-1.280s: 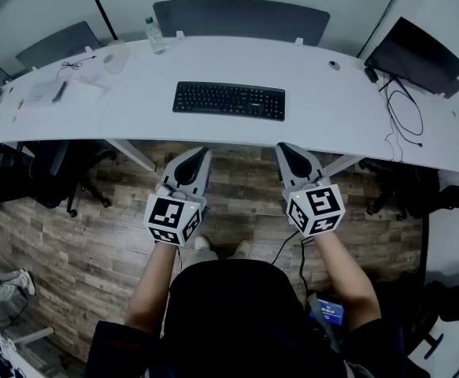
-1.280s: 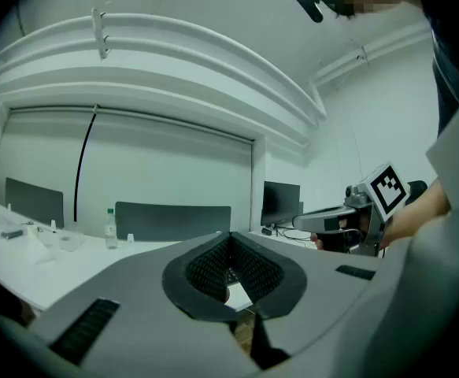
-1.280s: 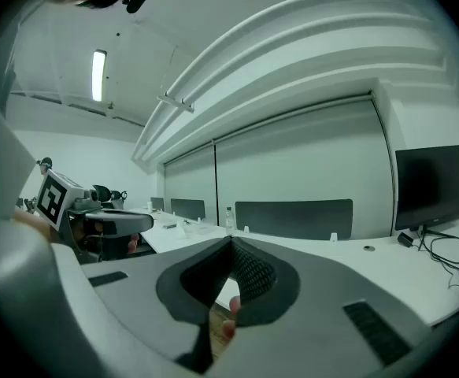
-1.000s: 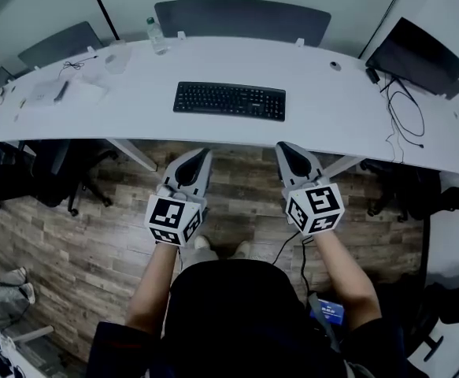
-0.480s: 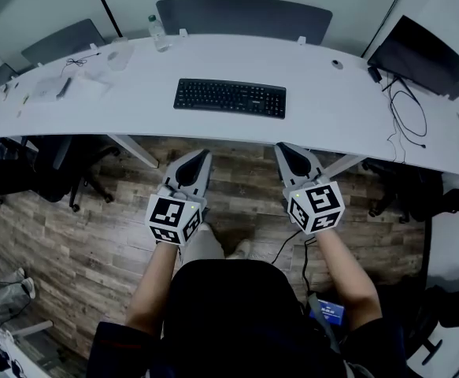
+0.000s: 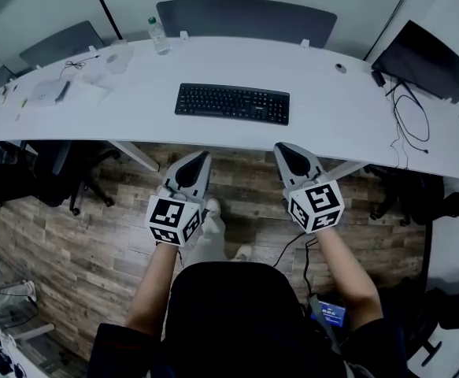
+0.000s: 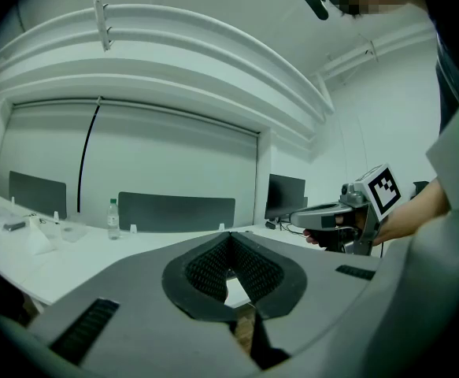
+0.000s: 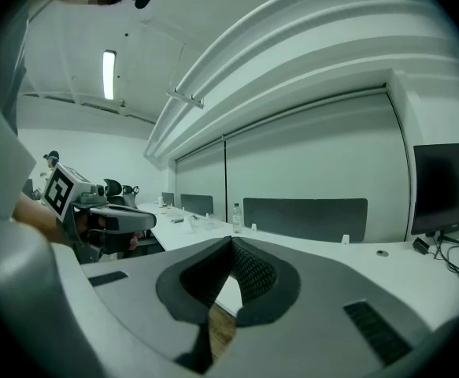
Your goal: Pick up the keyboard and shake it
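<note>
A black keyboard lies flat on the long white desk, near its middle. My left gripper hangs over the wooden floor short of the desk's front edge, below the keyboard's left half, jaws shut and empty. My right gripper is level with it, below the keyboard's right end, also shut on nothing. In the left gripper view the jaw tips meet, and the right gripper shows at the right. The right gripper view shows its tips closed too. The keyboard is hidden in both gripper views.
A plastic bottle stands at the desk's back edge, left of centre. Papers and a cable lie at the far left. A dark monitor with trailing cables sits at the right end. Office chairs stand under the desk's left side.
The view has moved slightly closer to the desk, and the person's foot has stepped forward. Both grippers hold the same shut pose.
</note>
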